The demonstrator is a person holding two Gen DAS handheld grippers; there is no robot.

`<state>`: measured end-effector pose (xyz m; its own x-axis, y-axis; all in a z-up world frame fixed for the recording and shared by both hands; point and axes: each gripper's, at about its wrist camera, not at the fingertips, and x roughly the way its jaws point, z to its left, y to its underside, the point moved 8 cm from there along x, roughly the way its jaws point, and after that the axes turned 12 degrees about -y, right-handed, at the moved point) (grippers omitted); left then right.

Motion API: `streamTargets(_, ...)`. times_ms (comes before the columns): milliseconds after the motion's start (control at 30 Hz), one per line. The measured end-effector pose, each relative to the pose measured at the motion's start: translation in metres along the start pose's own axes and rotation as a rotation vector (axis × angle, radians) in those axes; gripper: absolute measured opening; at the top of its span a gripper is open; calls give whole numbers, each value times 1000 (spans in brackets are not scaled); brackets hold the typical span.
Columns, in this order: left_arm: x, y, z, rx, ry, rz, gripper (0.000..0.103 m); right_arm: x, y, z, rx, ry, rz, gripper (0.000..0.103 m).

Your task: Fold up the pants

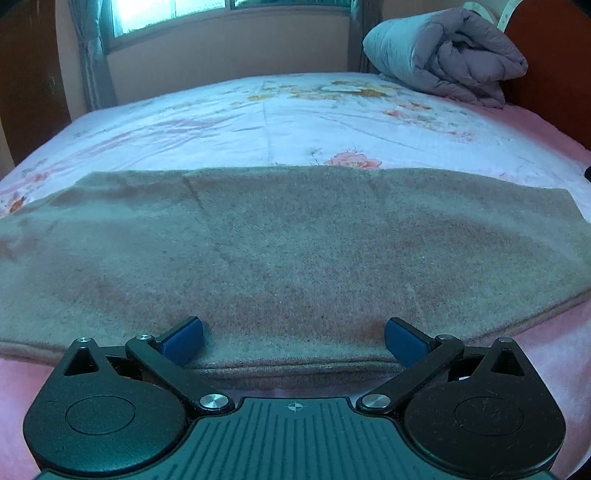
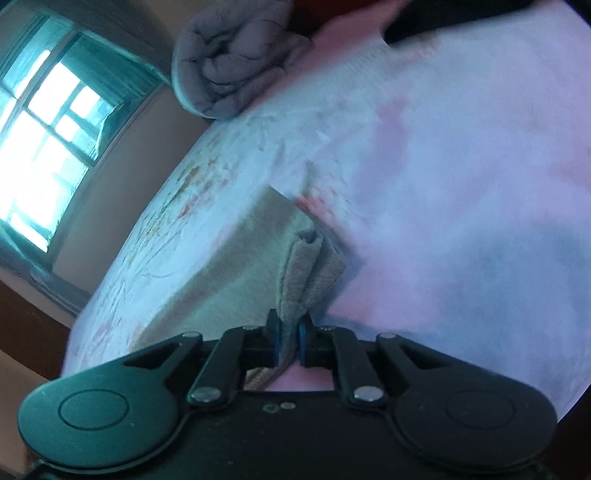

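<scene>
Grey pants (image 1: 288, 258), one; two tools (image 1: 293, 341) (image 2: 287, 341).

Home bedroom, bed (image 1: 295, 122) with floral sheet, rolled grey quilt (image 1: 447, 55), curtained window (image 1: 173, 14)

The pants (image 1: 280, 251) are a fuzzy grey-beige fabric, laid flat and wide across the near part of the bed (image 1: 295, 118). In the left wrist view they stretch from side to side, with a faint diagonal crease left of centre and a thick, doubled hem along the near edge. The far edge runs straight across the flowered sheet. In the right wrist view one corner of the pants (image 2: 295, 266) is lifted off the bed, bunched into a narrow upright fold.
</scene>
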<state>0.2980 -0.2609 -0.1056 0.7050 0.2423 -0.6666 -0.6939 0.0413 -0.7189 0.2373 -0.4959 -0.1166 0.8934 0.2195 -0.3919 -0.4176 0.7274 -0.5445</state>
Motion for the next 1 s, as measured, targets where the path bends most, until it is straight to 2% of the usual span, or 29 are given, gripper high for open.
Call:
streamTargets(67, -7, -6, 11, 10, 30, -13, 103, -5, -6, 19, -42, 2, -26, 1)
streamTargets(100, -11, -9, 26, 7, 18, -36, 103, -9, -9, 31, -66, -3, -40, 1)
streamTargets(200, -23, -14, 90, -33, -10, -108, 103, -15, -12, 88, -197, -46, -71, 1)
streamTargets(300, -32, -17, 180, -117, -72, -159, 103, -10, 3, 157, -359, -81, -81, 1)
streamTargets(400, -40, -14, 266, -223, -136, -182, 103, 7, 41, 222, -494, -119, -53, 1)
streamTargets(467, -43, -8, 317, -299, -168, -179, 103, 23, 78, 261, -584, -146, -19, 1)
streamTargets(567, -40, 11, 369, -377, -210, -163, 103, 51, 147, 308, -716, -188, 64, 3)
streamTargets(600, -39, 19, 381, -394, -219, -146, 103, 63, 177, 320, -757, -204, 109, 5)
streamTargets(667, -35, 31, 396, -420, -215, -129, 103, 83, 238, 338, -848, -270, 213, 23)
streamTargets(700, -33, 38, 402, -434, -216, -118, 103, 95, 276, 342, -913, -273, 328, 23)
streamTargets(733, -32, 43, 407, -449, -213, -111, 103, 98, 296, 343, -938, -256, 386, 21)
streamTargets(767, -31, 47, 411, -470, -206, -108, 103, 91, 305, 347, -939, -287, 368, 21)
streamTargets(800, -30, 50, 414, -489, -197, -108, 103, 78, 305, 350, -927, -329, 323, 22)
streamTargets(833, -28, 51, 414, -502, -177, -109, 103, 71, 300, 350, -920, -330, 301, 22)
streamTargets(900, -24, 46, 402, -507, -102, -113, 103, 61, 281, 339, -907, -294, 267, 23)
streamTargets(1000, -20, 28, 363, -489, 56, -128, 103, 49, 242, 320, -836, -230, 207, 24)
